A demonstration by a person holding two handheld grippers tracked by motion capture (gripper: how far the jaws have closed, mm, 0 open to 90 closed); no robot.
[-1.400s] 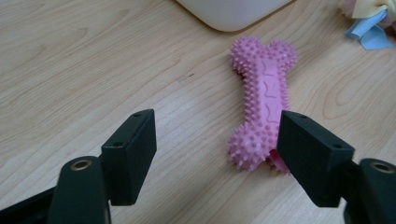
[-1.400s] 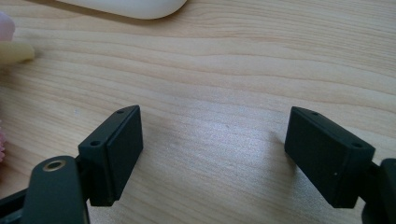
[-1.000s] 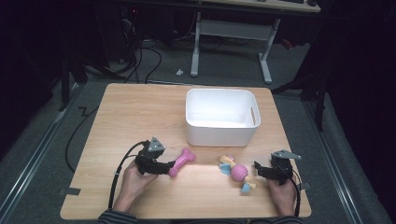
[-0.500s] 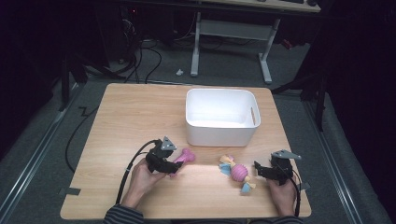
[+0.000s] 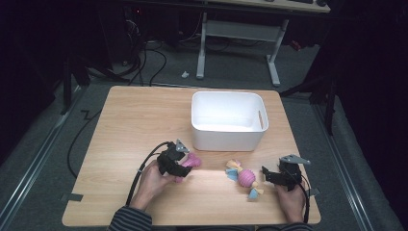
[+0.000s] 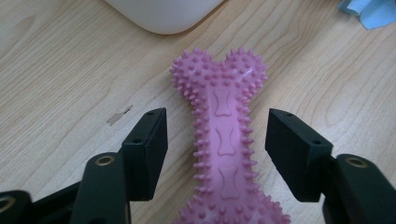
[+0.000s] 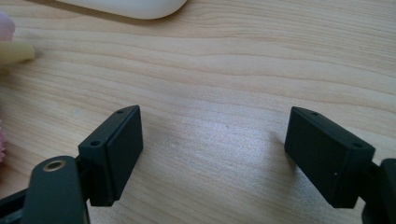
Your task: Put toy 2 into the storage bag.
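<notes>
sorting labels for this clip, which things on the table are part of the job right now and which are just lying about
In the job:
- pink spiky bone toy
- left claw, straddling it, not yet gripping

Lying about:
- white bin
- candy-shaped toy
- right claw, open over bare wood

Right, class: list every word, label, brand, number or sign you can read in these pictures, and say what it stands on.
None: no readable text anywhere.
The pink bone toy bears only raised little bone shapes, no letters.
The white bin is plain.

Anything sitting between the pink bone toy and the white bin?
No. In the left gripper view, only bare wood separates the pink bone toy from the white bin.
</notes>
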